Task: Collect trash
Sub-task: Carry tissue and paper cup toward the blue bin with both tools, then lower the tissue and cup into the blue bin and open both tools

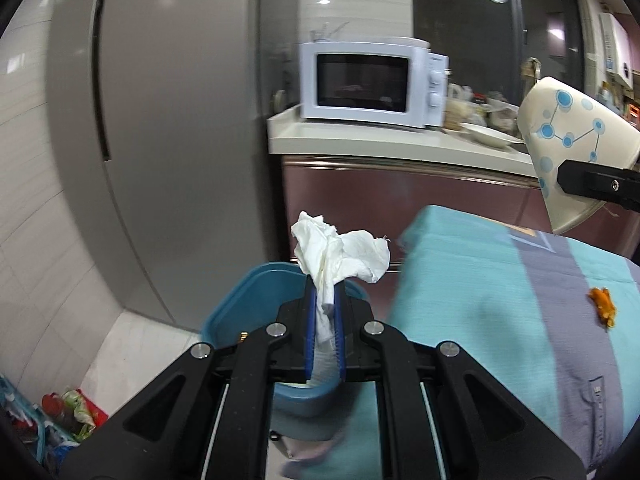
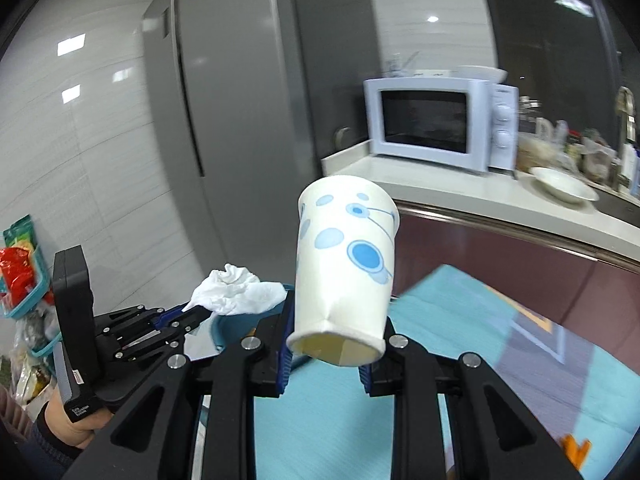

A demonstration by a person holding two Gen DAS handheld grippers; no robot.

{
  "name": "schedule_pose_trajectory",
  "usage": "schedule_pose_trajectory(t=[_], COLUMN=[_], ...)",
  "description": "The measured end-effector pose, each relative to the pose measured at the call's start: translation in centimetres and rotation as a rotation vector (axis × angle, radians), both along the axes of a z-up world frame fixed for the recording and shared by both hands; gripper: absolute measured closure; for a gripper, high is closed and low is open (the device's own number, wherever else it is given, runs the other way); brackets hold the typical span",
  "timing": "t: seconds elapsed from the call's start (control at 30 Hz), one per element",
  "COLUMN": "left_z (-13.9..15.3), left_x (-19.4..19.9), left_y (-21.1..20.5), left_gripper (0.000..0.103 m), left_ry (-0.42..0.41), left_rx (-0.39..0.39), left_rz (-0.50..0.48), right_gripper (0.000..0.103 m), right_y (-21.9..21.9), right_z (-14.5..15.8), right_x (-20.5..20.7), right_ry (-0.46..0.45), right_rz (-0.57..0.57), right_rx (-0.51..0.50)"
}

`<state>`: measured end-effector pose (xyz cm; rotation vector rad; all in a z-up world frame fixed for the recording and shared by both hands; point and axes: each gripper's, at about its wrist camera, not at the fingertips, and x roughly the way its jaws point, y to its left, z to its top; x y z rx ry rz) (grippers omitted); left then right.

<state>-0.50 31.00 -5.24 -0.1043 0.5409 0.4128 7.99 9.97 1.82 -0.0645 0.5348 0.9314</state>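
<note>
A tall grey refrigerator (image 1: 160, 140) fills the left of both views, its side running down to pale floor tiles, with a strip of bare floor between it and the blue trash bin (image 1: 240, 304). To the right of it a white countertop (image 1: 360, 136) carries a white microwave (image 1: 372, 80) near its left end, and a shallow white dish (image 2: 564, 188) and a blurred cluster of jars further right; the dark red cabinet front (image 1: 400, 200) drops below the counter's edge. In the foreground a table under a teal and grey cloth (image 1: 500, 300) ends at a corner just beside the bin, and an orange scrap (image 1: 602, 306) lies on the cloth near the right side of the left wrist view. The bin's rim sits lower than the table edge, its mouth open. The right gripper (image 2: 326, 354) clamps a white paper cup with blue dots (image 2: 344, 264), squeezing its rim so the mouth is dented, the cup's base pointing away toward the counter, in the air above the table's corner. The left gripper (image 1: 324, 312), held by a hand (image 2: 68, 420), has its blue pads nearly together on a crumpled white tissue (image 1: 340, 256), which sticks out past the fingertips directly over the bin's opening.
</note>
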Motion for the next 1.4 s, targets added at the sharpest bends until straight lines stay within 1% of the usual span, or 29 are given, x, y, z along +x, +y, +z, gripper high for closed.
schedule_pose_trajectory(t=[0.2,0.3,0.57,0.77,0.87,1.0,1.13,1.4], left_z=[-0.2,-0.3,-0.7,-1.3,-2.0,-3.8,-5.6,-8.8], left_x=[-1.3,-1.5,-1.6,-0.3,0.6,2.3,3.9,6.3], left_y=[4.1,5.4,8.6,10.3,11.1,12.3,13.4,15.3], left_gripper=[0.095,0.095,0.095,0.095,0.095,0.095,0.095,0.095], left_ry=[0.008,0.01,0.012,0.018,0.027,0.052,0.08,0.125], left_rx=[-0.005,-0.008,-0.024,-0.038,-0.052,-0.091,-0.118,-0.162], left_rz=[0.063,0.087,0.132,0.144,0.144,0.141,0.143,0.136], right_gripper=[0.079,0.079,0.079,0.079,0.079,0.079,0.079,0.079], right_y=[6.1,8.7,13.8,16.8,18.2,20.1,21.0,22.4], right_z=[-0.5,-1.1,-3.0,-4.7,-5.8,-7.8,-9.6,-11.9], right_x=[0.0,0.1,1.4,2.9,3.9,5.0,5.8,7.0], right_ry=[0.012,0.02,0.054,0.084,0.109,0.141,0.172,0.211], right_rz=[0.07,0.096,0.126,0.128,0.128,0.127,0.124,0.125], right_rx=[-0.03,-0.047,-0.097,-0.148,-0.179,-0.24,-0.276,-0.347])
